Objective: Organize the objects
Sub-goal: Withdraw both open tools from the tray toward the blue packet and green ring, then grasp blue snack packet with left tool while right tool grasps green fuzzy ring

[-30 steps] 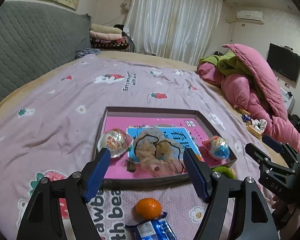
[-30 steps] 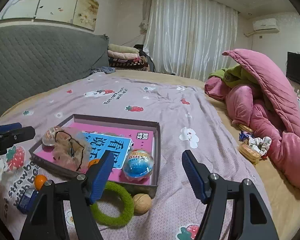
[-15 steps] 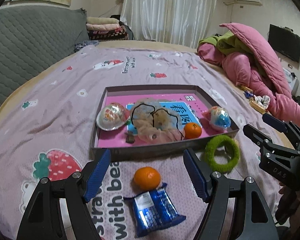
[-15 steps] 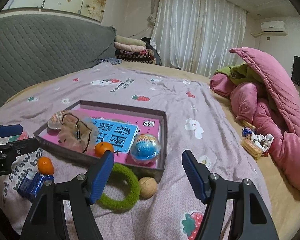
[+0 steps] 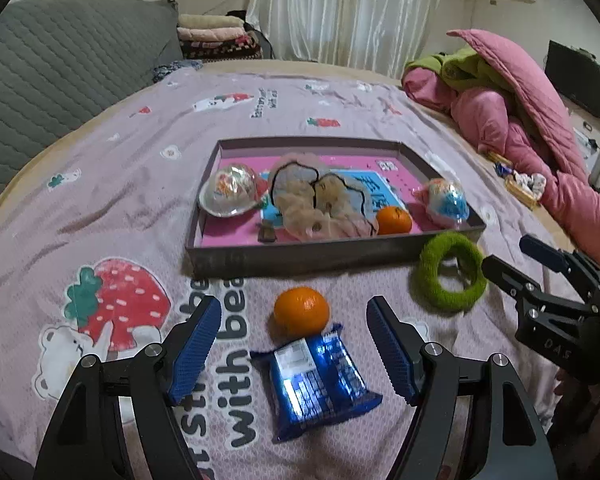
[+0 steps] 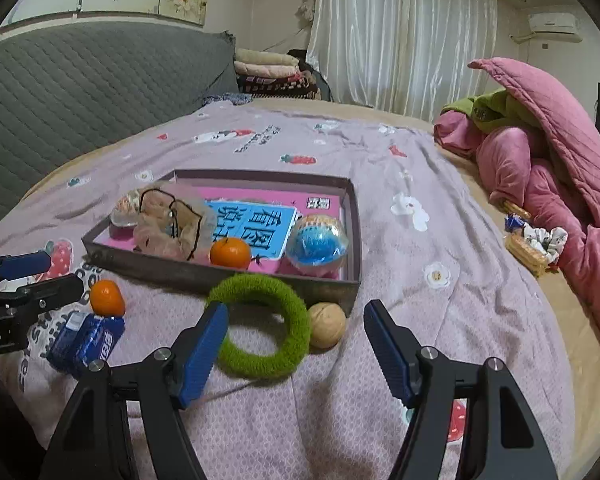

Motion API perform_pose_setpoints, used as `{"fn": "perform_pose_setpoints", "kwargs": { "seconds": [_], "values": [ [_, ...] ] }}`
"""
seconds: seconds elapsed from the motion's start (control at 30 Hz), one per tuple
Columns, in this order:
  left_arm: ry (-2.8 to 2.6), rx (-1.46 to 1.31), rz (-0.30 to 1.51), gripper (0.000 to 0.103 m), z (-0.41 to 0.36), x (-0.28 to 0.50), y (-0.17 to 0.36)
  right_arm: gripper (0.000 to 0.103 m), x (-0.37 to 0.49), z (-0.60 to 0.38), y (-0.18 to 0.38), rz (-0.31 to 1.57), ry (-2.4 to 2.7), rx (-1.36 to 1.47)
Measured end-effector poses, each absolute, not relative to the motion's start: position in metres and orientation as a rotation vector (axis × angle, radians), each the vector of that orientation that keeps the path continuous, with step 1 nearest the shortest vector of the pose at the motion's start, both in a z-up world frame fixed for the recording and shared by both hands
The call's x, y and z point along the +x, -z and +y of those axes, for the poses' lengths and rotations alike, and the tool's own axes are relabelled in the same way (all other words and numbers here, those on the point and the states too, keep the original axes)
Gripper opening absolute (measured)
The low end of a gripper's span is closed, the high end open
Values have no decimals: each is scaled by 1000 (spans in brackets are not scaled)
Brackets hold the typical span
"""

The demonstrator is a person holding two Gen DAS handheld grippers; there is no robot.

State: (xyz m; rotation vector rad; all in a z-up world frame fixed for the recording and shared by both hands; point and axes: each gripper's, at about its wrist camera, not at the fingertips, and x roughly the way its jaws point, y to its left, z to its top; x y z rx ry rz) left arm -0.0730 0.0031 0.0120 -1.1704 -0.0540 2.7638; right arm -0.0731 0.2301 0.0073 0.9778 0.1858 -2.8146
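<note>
Both grippers had dropped lower and tipped down toward the bed over the last second, so more of the loose items came into view near the fingers. Left gripper (image 5: 294,350) fingers spread wide, nothing between the pads; the loose mandarin (image 5: 301,311) and blue snack pack (image 5: 318,386) lay on the bedsheet (image 5: 100,200) right under the gap, touching each other. Right gripper (image 6: 296,354) fingers also spread, empty; green fuzzy ring (image 6: 262,326) sat just ahead of its left finger, with a walnut (image 6: 327,325) touching the ring's right side, both up against the tray's front wall.

Tray (image 5: 300,258) already held a second mandarin (image 5: 394,220), a wrapped blue ball (image 5: 446,202), a domed clear-wrapped toy (image 5: 230,192) and a sheer pouch (image 5: 320,204) over a blue card. Judging from that, four items were still outside the tray; the lowering looked like an approach for the first picks, left on mandarin or snack, right on ring or walnut. No contact yet.

Surface: soft lilac strawberry-print sheet, wrinkled, so things could roll or sink. Room: grey quilted headboard (image 6: 80,80), white curtains (image 6: 400,32), pink duvet heap (image 6: 560,160) at right, folded blankets at back, wall AC unit, dark TV
</note>
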Motion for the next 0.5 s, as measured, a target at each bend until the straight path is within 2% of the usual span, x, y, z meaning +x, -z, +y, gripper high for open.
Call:
{"fn": "perform_pose_setpoints", "kwargs": {
  "seconds": [0.5],
  "values": [
    [-2763,-1268,-17,76,13,-65,7,70,-75,232,2,207,2803,1043]
  ]
}}
